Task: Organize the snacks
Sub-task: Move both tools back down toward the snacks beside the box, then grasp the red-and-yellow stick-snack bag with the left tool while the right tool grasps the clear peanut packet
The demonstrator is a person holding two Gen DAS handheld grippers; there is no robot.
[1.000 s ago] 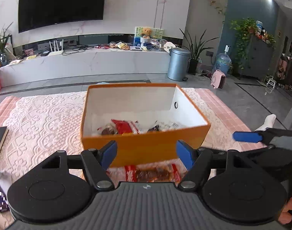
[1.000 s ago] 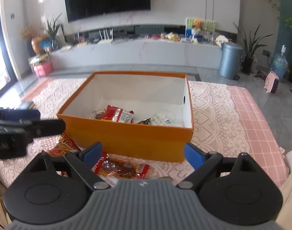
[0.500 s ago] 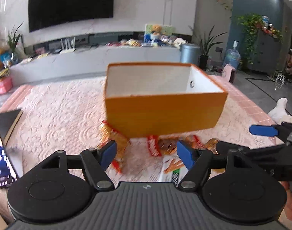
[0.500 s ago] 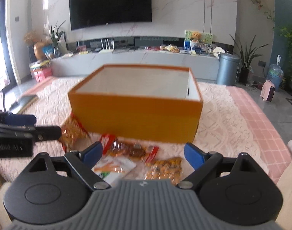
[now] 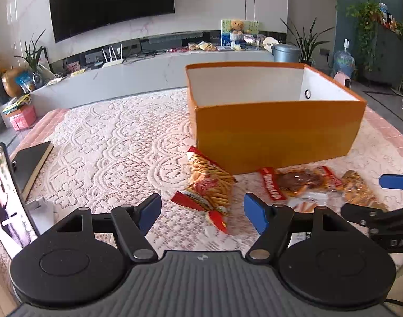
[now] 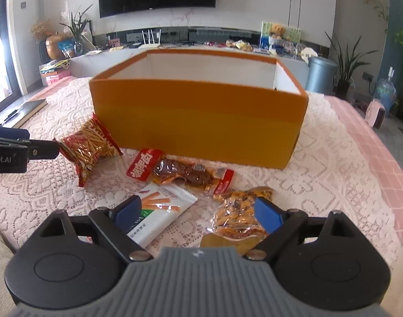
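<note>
The left gripper (image 5: 201, 208) has its blue-padded fingers (image 5: 148, 211) spread wide with nothing between them; they hover just above the lace tablecloth (image 5: 109, 153), framing the near end of a red stick-snack bag (image 5: 208, 185). On the right gripper's body, seen at the edge of the left wrist view, the letters "DAS" can be read. The right gripper (image 6: 198, 214) is likewise spread and holds nothing; its left finger (image 6: 127, 212) hangs over a white packet printed with orange sticks (image 6: 161, 211), and its right finger over a clear golden snack bag (image 6: 238, 216). In the right wrist view the left gripper's side reads "obot.AI".

Just beyond lies a braised-meat pouch with red ends (image 6: 180, 173); white Chinese characters show on one end, too small to read surely. All four packets lie on the desk in front of the orange box (image 6: 198, 121), whose near wall stands just behind them; the stick-snack bag leans close to its left corner.

Compared with a second ago, both cameras sit lower and farther back: the box interior and the packets inside it are no longer visible, and more loose packets have come into sight. The fingers' spread is unchanged.

To the left on the desk, a black notebook (image 5: 33, 161) lies beside a propped phone (image 5: 5, 198) showing a person's face.
</note>
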